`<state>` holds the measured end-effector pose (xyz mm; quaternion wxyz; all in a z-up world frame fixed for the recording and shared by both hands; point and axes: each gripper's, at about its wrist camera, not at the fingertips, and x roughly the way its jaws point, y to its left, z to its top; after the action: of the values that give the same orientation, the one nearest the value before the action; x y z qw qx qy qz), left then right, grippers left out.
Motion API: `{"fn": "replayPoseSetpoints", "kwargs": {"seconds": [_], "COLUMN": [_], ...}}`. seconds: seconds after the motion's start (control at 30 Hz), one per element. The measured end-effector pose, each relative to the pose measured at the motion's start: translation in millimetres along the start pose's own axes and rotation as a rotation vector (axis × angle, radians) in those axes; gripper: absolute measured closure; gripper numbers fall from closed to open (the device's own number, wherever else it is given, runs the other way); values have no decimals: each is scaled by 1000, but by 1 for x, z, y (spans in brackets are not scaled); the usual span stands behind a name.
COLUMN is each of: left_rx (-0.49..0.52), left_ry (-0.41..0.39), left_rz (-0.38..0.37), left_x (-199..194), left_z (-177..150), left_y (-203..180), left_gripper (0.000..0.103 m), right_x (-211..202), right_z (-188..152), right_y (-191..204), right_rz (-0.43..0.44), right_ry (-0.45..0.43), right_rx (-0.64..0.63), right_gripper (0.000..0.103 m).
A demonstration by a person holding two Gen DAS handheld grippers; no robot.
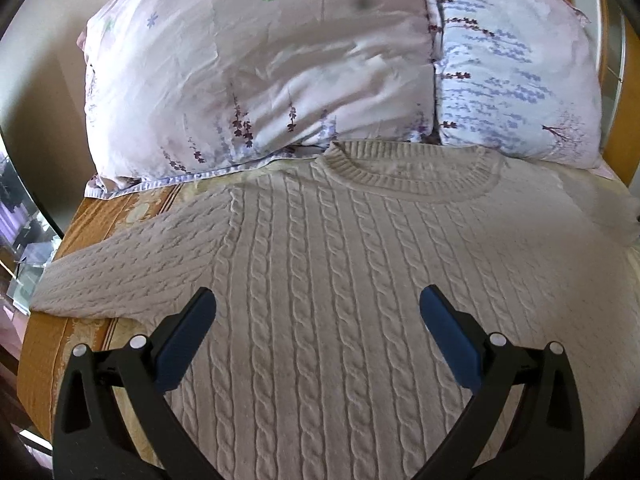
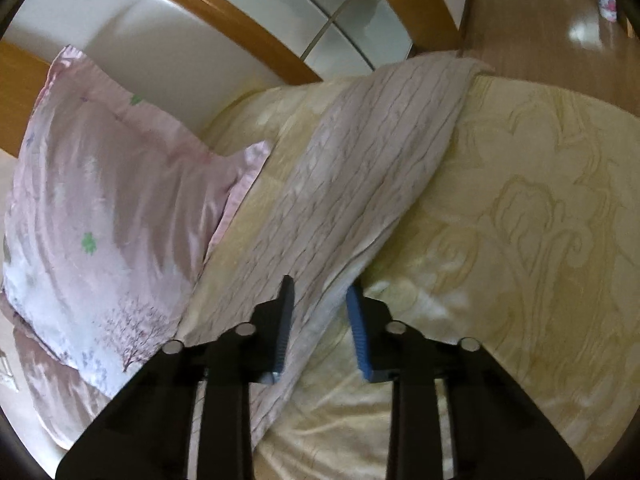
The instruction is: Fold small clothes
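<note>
A cream cable-knit sweater (image 1: 340,264) lies flat on the bed, collar toward the pillows, one sleeve stretched out to the left. My left gripper (image 1: 318,300) is wide open and empty, hovering over the sweater's chest. In the right wrist view the other sleeve (image 2: 360,168) runs diagonally across the yellow bedspread. My right gripper (image 2: 320,292) has its jaws close together around the near part of this sleeve, and the fabric passes between the blue pads; the grip looks closed on it.
Two floral pillows (image 1: 260,68) lie against the headboard behind the collar; one shows in the right wrist view (image 2: 104,216). The yellow patterned bedspread (image 2: 520,220) covers the bed. A wooden bed frame (image 2: 248,28) and wooden floor (image 2: 540,20) lie beyond.
</note>
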<state>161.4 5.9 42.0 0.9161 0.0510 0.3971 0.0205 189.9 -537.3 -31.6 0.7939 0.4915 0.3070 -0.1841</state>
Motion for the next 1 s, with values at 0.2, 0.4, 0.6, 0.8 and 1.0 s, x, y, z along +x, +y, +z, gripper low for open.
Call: {"fn": "replayPoseSetpoints", "kwargs": {"seconds": [0.2, 0.4, 0.6, 0.8, 1.0], "left_rx": [8, 27, -69, -122, -108], "left_ry": [28, -8, 4, -22, -53], "left_rz": [-47, -47, -200, -312, -417], "left_x": [12, 7, 8, 4, -2], "left_z": [2, 4, 7, 5, 14], "left_y": [1, -1, 8, 11, 1], "left_gripper": [2, 2, 2, 2, 2], "right_x": [-3, -43, -62, -14, 6], "right_z": [-2, -23, -100, -191, -209], "right_y": [13, 72, 148, 171, 158], "right_rz": [-2, 122, 360, 396, 354], "right_ry": [-54, -143, -34, 238, 318], "right_rx": [-89, -303, -544, -681, -649], "right_gripper": [93, 93, 93, 93, 89]}}
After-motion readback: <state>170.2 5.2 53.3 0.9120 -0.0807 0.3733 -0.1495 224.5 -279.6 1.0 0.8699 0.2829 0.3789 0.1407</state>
